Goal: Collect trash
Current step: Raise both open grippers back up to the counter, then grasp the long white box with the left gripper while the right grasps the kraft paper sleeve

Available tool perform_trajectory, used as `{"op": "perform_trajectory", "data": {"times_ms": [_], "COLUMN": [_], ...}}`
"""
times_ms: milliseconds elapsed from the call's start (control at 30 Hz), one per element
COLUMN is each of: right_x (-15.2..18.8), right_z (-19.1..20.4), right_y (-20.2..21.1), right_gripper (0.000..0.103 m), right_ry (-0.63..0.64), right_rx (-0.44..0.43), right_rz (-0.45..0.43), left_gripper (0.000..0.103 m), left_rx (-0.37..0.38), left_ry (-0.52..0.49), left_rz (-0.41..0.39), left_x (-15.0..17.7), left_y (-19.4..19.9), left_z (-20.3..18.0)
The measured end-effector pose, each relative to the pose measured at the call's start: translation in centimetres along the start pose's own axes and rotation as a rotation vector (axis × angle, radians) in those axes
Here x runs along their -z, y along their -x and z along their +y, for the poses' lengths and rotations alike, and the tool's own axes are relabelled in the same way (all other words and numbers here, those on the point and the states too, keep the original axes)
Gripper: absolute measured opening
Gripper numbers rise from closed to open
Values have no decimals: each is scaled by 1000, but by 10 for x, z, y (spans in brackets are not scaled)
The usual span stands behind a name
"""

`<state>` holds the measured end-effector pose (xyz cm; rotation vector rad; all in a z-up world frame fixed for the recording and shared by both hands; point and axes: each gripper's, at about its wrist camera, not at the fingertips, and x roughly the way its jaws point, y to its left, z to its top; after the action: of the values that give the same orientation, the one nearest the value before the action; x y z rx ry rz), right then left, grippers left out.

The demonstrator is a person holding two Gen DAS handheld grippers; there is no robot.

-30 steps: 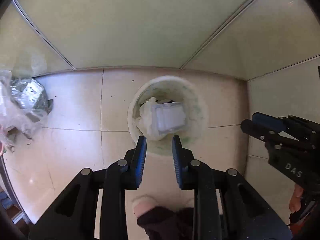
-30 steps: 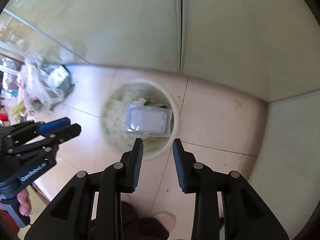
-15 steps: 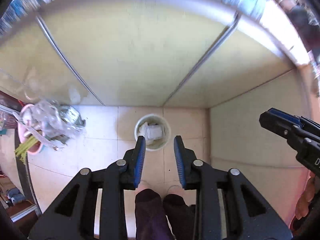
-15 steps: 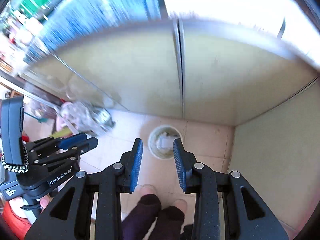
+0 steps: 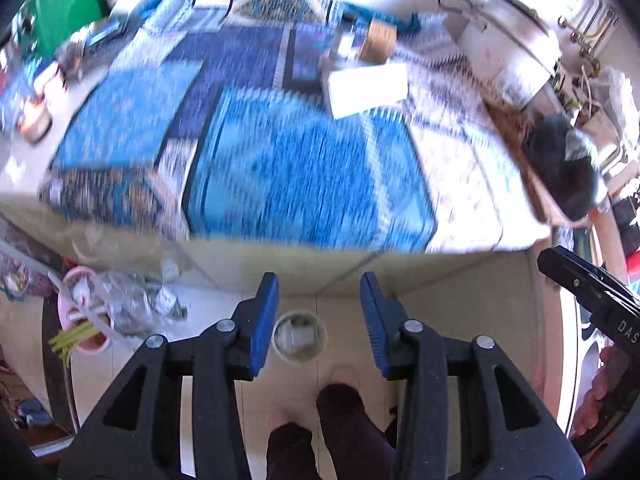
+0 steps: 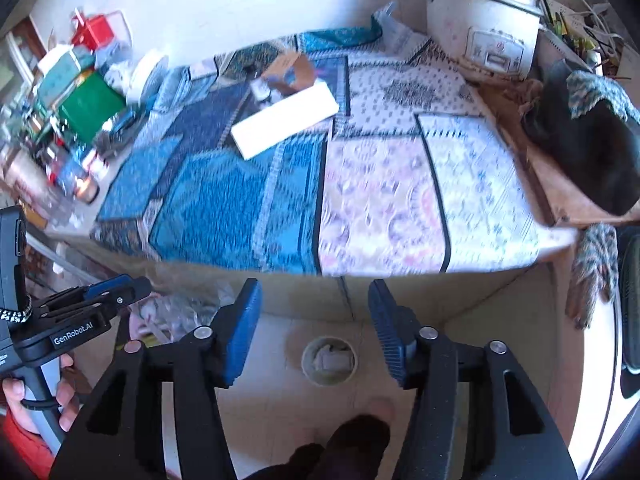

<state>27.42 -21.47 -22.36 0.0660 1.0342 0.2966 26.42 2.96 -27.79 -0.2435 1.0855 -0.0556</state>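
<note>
We hold both grippers, left [image 5: 316, 322] and right [image 6: 314, 330], high over the desk [image 6: 380, 200], blue-padded fingers [image 6: 242, 326] opening on nothing, the round pale bin [image 6: 329, 360] of trash on the floor below, the long white box [image 6: 285, 120] likely next.

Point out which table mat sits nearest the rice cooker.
The white mat with the dark speckled centre, lying directly in front of the rice cooker. The blue mats lie further left, and the pink floral mat sits nearer the table's front edge.
</note>
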Motion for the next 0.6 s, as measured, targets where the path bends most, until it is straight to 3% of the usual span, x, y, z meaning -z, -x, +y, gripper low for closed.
{"op": "perform_trajectory", "data": {"times_ms": [67, 233, 467, 600], "right_x": [-21, -84, -166, -204], "right_z": [-1, -18, -18, -13], "right_y": [-2, -9, -44, -78], "right_gripper": [52, 52, 52, 52], "right_ry": [4, 44, 164, 181], "right_rx": [-7, -73, -167, -218], "right_rz": [-15, -33, 21, 64], "left_gripper": [48, 50, 51, 51], "left_rx": [-8, -26, -40, -72], "left_ry": [-3, 35, 202, 223], "left_rz": [-23, -59, -47, -28], "left_x": [-21, -78, -144, -166], "left_y": [0, -13, -54, -77], "left_z": [-7, -22, -24, -22]}}
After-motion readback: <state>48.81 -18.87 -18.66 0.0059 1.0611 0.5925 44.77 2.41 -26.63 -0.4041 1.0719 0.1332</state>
